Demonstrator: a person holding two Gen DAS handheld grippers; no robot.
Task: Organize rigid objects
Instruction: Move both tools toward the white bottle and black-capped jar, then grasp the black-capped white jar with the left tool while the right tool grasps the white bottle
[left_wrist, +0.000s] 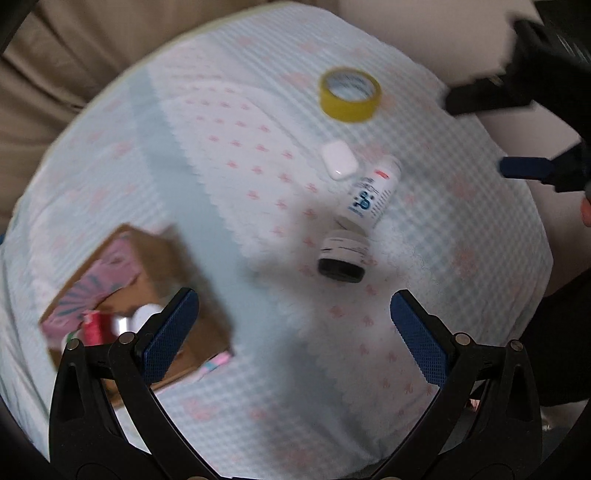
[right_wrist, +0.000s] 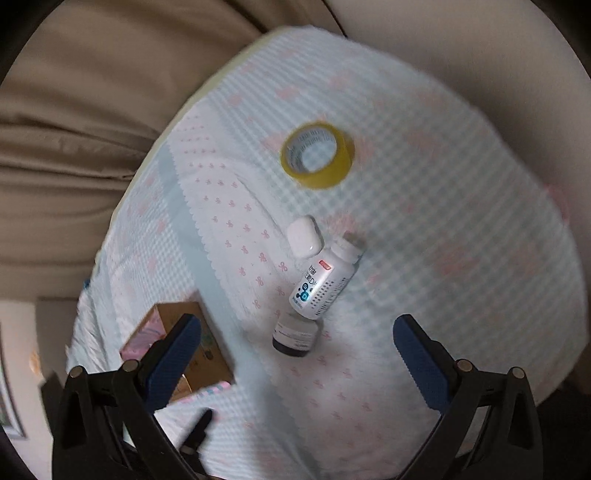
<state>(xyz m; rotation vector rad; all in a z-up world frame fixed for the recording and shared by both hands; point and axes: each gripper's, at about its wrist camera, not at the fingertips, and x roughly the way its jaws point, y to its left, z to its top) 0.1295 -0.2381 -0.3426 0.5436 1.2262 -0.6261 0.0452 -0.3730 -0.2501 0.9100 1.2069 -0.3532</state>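
Overhead, both grippers, left gripper (left_wrist: 290, 332) and right gripper (right_wrist: 295, 354), hung wide and empty; the small jar (left_wrist: 341, 258) at twelve o'clock likely needed a centred, level pinch.

Yellow tape roll (right_wrist: 317, 155), white case (right_wrist: 305, 236), white bottle (right_wrist: 325, 282), dark jar (right_wrist: 295, 338), cardboard box (right_wrist: 177, 347)

My checked, bow-printed cloth surface (left_wrist: 229, 155) carried yellow tape roll (left_wrist: 350, 94), white case (left_wrist: 338, 161), white bottle (left_wrist: 373, 195), small jar (left_wrist: 342, 255), cardboard box (left_wrist: 147, 258).

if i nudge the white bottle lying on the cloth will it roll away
Probably a little: the white bottle lies on its side and is round. The small dark jar at its base may block it. The soft cloth should damp rolling.
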